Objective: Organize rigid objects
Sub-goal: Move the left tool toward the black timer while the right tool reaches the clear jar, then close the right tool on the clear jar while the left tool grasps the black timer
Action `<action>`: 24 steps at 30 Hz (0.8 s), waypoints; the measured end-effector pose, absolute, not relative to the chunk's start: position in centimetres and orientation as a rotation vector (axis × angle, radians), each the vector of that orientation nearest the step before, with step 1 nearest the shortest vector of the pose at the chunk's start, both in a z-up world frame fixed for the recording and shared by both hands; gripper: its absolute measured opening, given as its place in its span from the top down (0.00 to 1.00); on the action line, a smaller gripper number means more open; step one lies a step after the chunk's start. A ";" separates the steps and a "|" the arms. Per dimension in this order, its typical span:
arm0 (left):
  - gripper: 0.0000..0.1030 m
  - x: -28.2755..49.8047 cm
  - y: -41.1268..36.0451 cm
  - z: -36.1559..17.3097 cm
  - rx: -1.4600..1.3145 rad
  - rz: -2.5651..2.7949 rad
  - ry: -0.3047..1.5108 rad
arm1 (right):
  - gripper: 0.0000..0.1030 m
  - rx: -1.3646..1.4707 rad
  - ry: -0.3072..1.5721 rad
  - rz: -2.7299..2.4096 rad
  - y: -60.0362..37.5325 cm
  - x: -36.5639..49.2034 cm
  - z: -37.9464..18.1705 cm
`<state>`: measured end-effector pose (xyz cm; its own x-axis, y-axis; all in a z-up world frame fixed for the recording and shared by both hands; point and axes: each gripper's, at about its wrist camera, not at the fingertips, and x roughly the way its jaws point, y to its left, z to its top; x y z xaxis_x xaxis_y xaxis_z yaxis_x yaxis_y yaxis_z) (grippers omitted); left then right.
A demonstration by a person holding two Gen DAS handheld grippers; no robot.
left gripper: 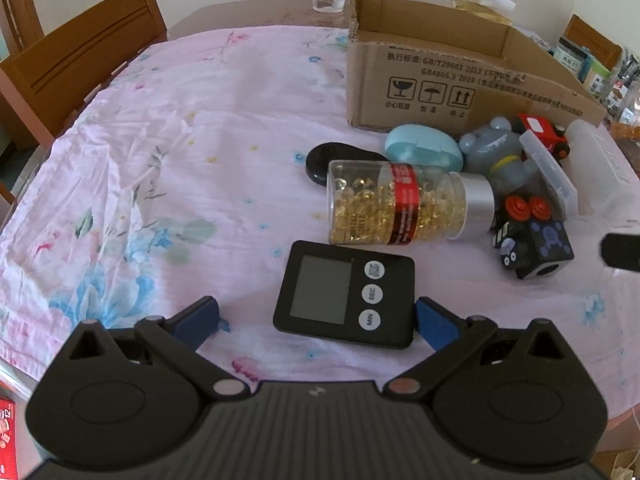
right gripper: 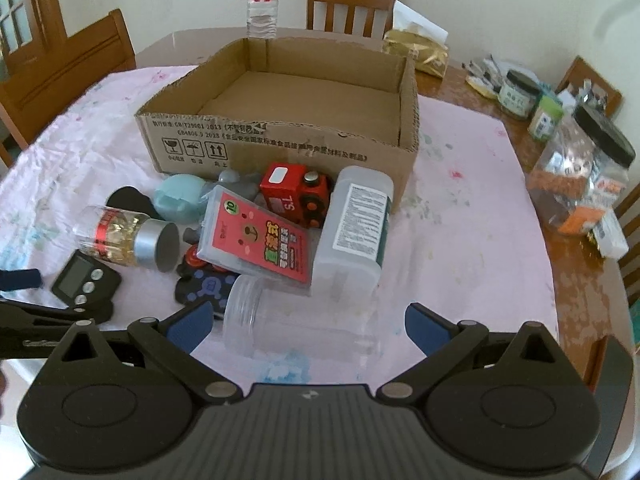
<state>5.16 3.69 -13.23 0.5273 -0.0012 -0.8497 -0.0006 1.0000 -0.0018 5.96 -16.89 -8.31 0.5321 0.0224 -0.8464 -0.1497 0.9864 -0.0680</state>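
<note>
Both grippers are staying wide open, holding nothing. Left gripper (left gripper: 318, 318) is sitting around a timer (left gripper: 345, 299) with "SEC" and "MIN" buttons. Right gripper (right gripper: 306, 326) is sitting around a clear jar (right gripper: 296, 320) lying down. Behind is a box (right gripper: 280, 136) reading "GB/T29601".

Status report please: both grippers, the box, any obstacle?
Left gripper open around timer. Right gripper open at clear jar. Box empty. Nothing blocking.
</note>
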 end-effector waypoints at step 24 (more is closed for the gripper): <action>0.00 5.4 3.2 -13.5 0.030 -0.063 0.975 | 0.00 -0.067 1.102 0.076 -21.4 5.1 -12.8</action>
<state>5.39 3.19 -13.53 0.5597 -0.0402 -0.8277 0.0671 0.9977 -0.0032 5.05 -21.39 -12.85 0.4495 0.0285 -0.8928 -0.0947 0.9954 -0.0159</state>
